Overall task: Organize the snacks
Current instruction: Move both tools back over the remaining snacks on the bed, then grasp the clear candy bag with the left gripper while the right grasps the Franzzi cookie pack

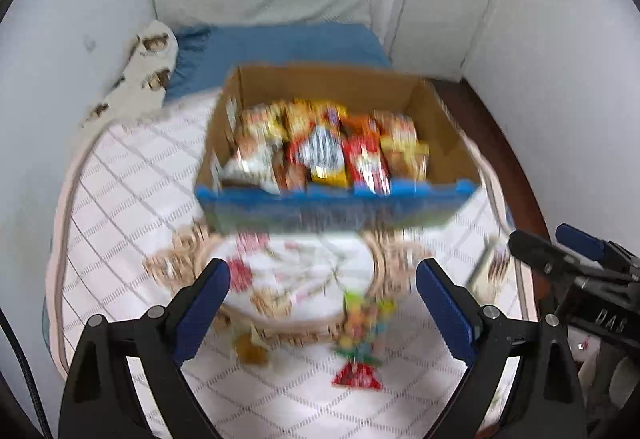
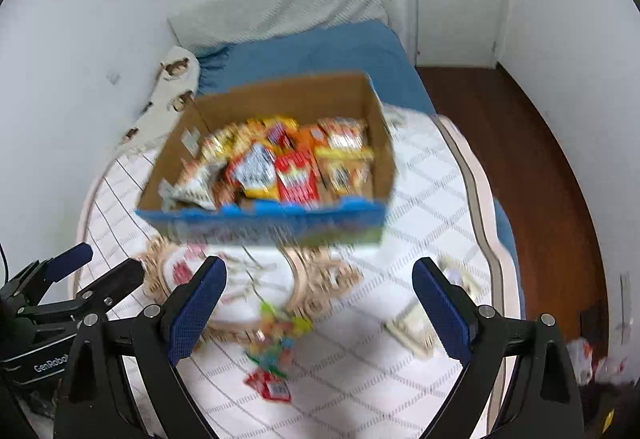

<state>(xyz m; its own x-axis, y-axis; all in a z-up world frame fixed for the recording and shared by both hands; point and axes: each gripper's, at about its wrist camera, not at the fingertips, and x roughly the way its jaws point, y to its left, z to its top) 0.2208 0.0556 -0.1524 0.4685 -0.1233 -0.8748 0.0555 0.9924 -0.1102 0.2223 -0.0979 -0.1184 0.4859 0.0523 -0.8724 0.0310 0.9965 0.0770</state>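
While both views are blurred, the left gripper [image 1: 323, 289] and right gripper [image 2: 319, 289] gape wide, holding nothing. On the bed [image 2: 424, 175], the far cardboard box [image 2: 280, 99] holds snack packets [image 2: 294, 163]; a colourful packet [image 2: 276, 349], probably sweets, lies near.

We hold our left gripper [image 1: 322, 291] and right gripper [image 2: 319, 289] side by side, jaws spread wide, gripping nothing.

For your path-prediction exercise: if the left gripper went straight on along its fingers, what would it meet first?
Probably the bedspread, near the colourful snack packet lying between the left gripper fingers; the cardboard box lies beyond. Blur leaves depth uncertain.
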